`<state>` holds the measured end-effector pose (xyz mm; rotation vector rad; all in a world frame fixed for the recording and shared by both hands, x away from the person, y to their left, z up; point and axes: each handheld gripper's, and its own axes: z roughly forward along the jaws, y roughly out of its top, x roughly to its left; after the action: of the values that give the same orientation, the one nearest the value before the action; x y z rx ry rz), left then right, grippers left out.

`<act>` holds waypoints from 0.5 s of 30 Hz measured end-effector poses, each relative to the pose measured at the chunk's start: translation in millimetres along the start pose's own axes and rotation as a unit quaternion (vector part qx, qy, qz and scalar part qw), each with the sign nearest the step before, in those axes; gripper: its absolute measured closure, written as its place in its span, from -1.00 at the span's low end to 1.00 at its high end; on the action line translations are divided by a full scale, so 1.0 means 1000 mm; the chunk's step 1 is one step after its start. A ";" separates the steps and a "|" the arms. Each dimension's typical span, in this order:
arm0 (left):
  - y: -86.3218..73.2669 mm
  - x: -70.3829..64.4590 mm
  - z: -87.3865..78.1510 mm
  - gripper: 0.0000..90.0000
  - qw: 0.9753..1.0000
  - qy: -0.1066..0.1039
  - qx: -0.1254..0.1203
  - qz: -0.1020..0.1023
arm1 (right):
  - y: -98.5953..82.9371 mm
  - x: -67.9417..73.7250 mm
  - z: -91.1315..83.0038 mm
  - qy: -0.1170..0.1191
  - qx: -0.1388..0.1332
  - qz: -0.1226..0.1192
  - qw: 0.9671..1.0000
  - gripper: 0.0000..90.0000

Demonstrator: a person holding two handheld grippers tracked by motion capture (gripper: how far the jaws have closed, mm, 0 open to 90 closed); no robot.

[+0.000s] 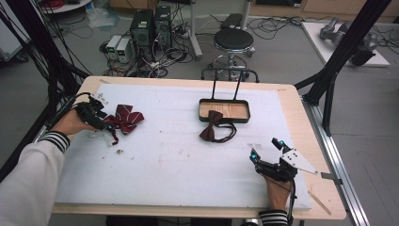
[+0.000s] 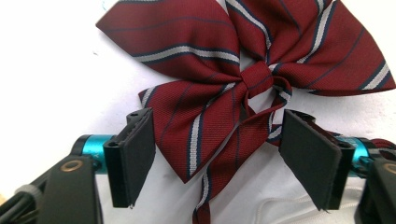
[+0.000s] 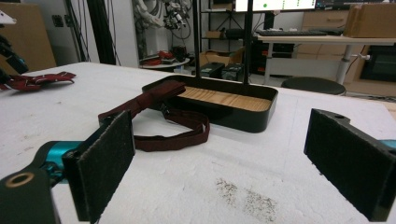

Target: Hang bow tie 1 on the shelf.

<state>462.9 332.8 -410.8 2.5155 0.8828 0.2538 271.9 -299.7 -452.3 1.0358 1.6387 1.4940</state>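
Striped bow tie (image 2: 243, 70) sits at the left end of the white table cover (image 1: 164, 160), lying flat. Fabric is dark red twill with thin navy lines and wider grey-white diagonal stripes; four pointed lobes fan out from a tight centre knot, upper two broad, lower ones narrower. A thin strap of the same striped cloth loops out from the knot and trails down toward the camera in the left gripper view. Some white cord lies on the cover just below it. Left gripper (image 2: 217, 158) is at the bow's lower lobe: jaws wide apart, one pad on each side of the lobe, nothing clamped, pads not pressing the cloth as far as I can tell. In the high view the left gripper (image 1: 96, 120) meets the bow's (image 1: 124, 117) near edge, hand behind it at the table's left edge. Right gripper (image 1: 266, 149) is at the near right of the cover, well apart from the striped bow, jaws spread wide and empty, pointing across the table. Ahead of it a second, plain dark-red bow tie (image 3: 159, 95) lies draped over the near rim of a black tray (image 3: 252, 119) with a wooden floor, its strap looped on the cover.
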 end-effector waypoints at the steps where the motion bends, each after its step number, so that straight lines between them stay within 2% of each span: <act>1: 0.000 0.000 0.001 -0.36 1.000 0.000 0.001 -0.001 | 0.000 0.000 0.000 0.000 0.000 0.000 1.000 -0.82; 5: 0.000 0.001 0.004 -0.32 1.000 -0.004 0.005 -0.005 | 0.000 0.000 0.000 0.000 0.001 0.000 1.000 -0.82; 8: -0.001 0.002 0.005 -0.25 1.000 -0.006 0.007 -0.006 | 0.000 0.000 0.000 -0.001 0.002 -0.002 1.000 -0.82; 9: -0.001 0.002 0.005 -0.16 1.000 -0.007 0.007 -0.006 | 0.000 0.000 0.000 -0.001 0.002 -0.002 1.000 -0.82; 12: -0.001 0.002 0.005 -0.04 1.000 -0.008 0.010 0.000 | 0.000 0.000 0.000 -0.001 0.002 -0.002 1.000 -0.82; 15: 0.000 0.001 0.005 -0.01 1.000 -0.007 0.007 0.006 | 0.000 0.000 0.000 -0.001 0.002 -0.002 1.000 -0.82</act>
<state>465.3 332.3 -415.2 2.5341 0.8675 0.2351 272.1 -299.4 -452.3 1.0362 1.6423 1.4870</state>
